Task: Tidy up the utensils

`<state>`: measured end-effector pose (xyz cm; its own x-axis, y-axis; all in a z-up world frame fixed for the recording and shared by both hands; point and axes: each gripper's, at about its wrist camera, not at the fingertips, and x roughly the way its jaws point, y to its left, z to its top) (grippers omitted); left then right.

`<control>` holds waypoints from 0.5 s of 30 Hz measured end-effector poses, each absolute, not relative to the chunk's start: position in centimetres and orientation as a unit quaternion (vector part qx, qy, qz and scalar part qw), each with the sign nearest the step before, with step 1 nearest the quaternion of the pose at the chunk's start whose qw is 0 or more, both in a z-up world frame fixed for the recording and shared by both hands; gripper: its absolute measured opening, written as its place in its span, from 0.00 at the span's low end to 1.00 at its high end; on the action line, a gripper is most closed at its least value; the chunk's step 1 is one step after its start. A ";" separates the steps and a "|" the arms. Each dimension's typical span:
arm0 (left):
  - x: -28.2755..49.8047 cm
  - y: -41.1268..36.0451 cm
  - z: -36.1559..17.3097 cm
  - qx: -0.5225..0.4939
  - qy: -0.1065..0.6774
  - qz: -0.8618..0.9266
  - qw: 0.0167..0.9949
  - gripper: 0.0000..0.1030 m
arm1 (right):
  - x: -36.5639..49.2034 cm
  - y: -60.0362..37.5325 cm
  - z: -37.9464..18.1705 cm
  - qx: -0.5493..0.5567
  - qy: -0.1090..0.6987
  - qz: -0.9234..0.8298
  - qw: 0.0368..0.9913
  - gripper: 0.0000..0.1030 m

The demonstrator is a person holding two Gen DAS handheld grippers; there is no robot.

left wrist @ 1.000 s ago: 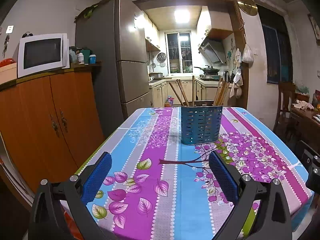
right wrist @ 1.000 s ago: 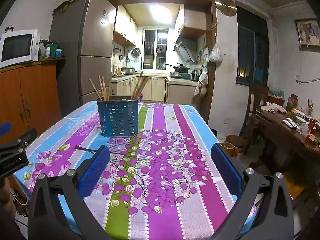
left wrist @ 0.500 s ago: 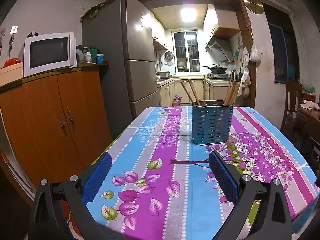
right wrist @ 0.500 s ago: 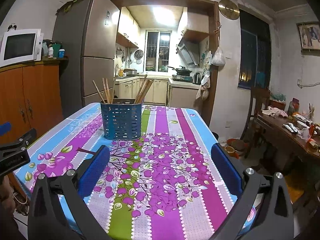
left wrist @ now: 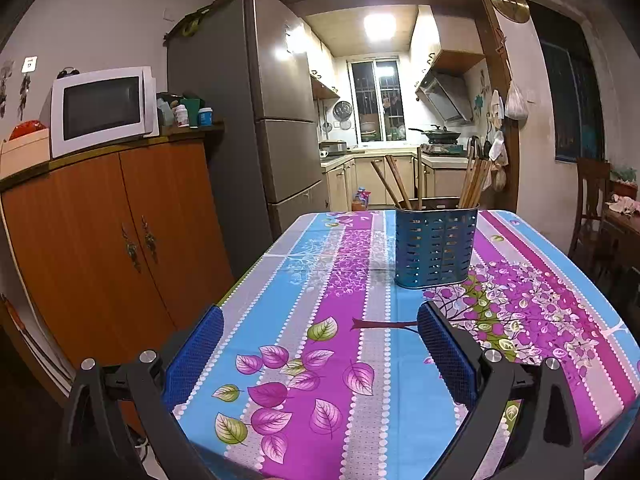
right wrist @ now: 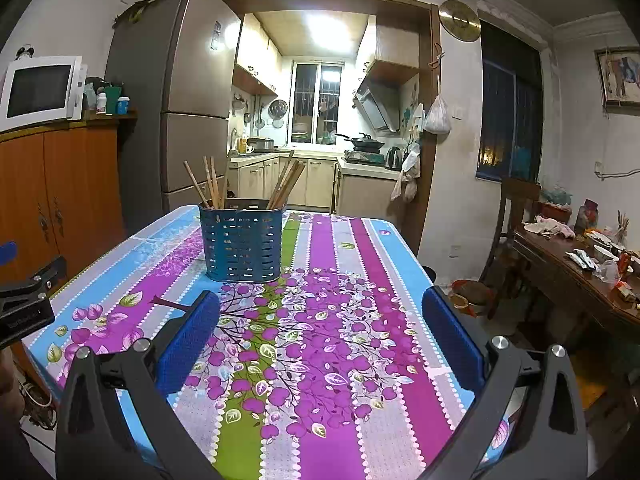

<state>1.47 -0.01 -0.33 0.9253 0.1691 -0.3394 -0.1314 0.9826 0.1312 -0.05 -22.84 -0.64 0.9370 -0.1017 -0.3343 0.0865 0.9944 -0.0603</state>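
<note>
A blue slotted utensil holder [left wrist: 435,248] [right wrist: 241,243] stands upright on the flowered tablecloth [left wrist: 344,344] [right wrist: 320,320], well beyond both grippers. Several wooden chopsticks [left wrist: 472,182] [right wrist: 286,184] lean in it, some at its left side and some at its right. My left gripper [left wrist: 320,344] hangs open over the table's near left part with nothing between its blue pads. My right gripper [right wrist: 320,336] is open too, empty, above the near middle of the cloth. The left gripper's black body [right wrist: 24,304] shows at the left edge of the right wrist view.
An orange wooden cabinet [left wrist: 112,240] with a white microwave [left wrist: 100,108] stands left of the table, a grey fridge [left wrist: 248,120] behind it. A wooden chair [right wrist: 516,216] and a cluttered dark side table [right wrist: 580,272] stand to the right. The kitchen doorway lies straight ahead.
Both grippers have drawn back and drifted left, so the holder sits further right and a bit smaller in each view. Both stayed open and empty.
</note>
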 end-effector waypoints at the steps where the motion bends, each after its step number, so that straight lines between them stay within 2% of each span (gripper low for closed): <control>1: 1.5 0.0 -0.3 0.054 0.178 0.076 0.980 0.94 | 0.0 -22.9 -0.6 -0.022 0.171 -0.047 0.984 0.95; 15: 1.4 -0.2 -0.5 0.057 0.164 0.072 0.982 0.94 | 0.0 -22.7 -0.6 -0.021 0.172 -0.046 0.984 0.95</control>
